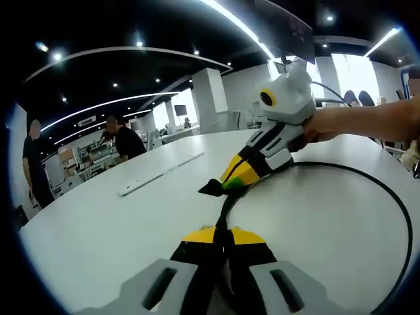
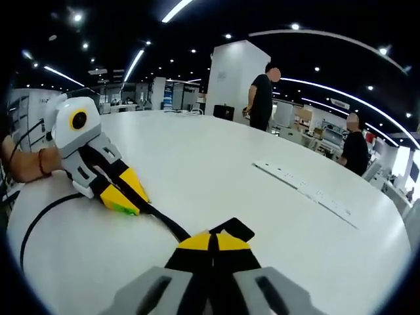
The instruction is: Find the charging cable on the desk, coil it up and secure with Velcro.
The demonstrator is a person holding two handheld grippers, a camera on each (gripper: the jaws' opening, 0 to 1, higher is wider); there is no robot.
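Note:
A thin black charging cable (image 1: 225,209) lies on the white table (image 1: 98,230). It runs from my left gripper (image 1: 216,233), whose yellow-tipped jaws are shut on it, up to my right gripper (image 1: 231,184), also shut on it, then sweeps round in a wide loop on the right. A flat black tab (image 1: 210,188), perhaps the Velcro strap, sticks out beside the right gripper's tip. In the right gripper view the cable (image 2: 167,223) stretches from the left gripper (image 2: 125,205) to my right gripper (image 2: 213,240), with the black tab (image 2: 233,228) just past its tip.
A long white strip (image 1: 161,174) lies flat on the table further out, also seen as the strip (image 2: 308,190). A hand (image 1: 321,128) holds the right gripper. Two people (image 2: 262,95) stand beyond the table's far edge.

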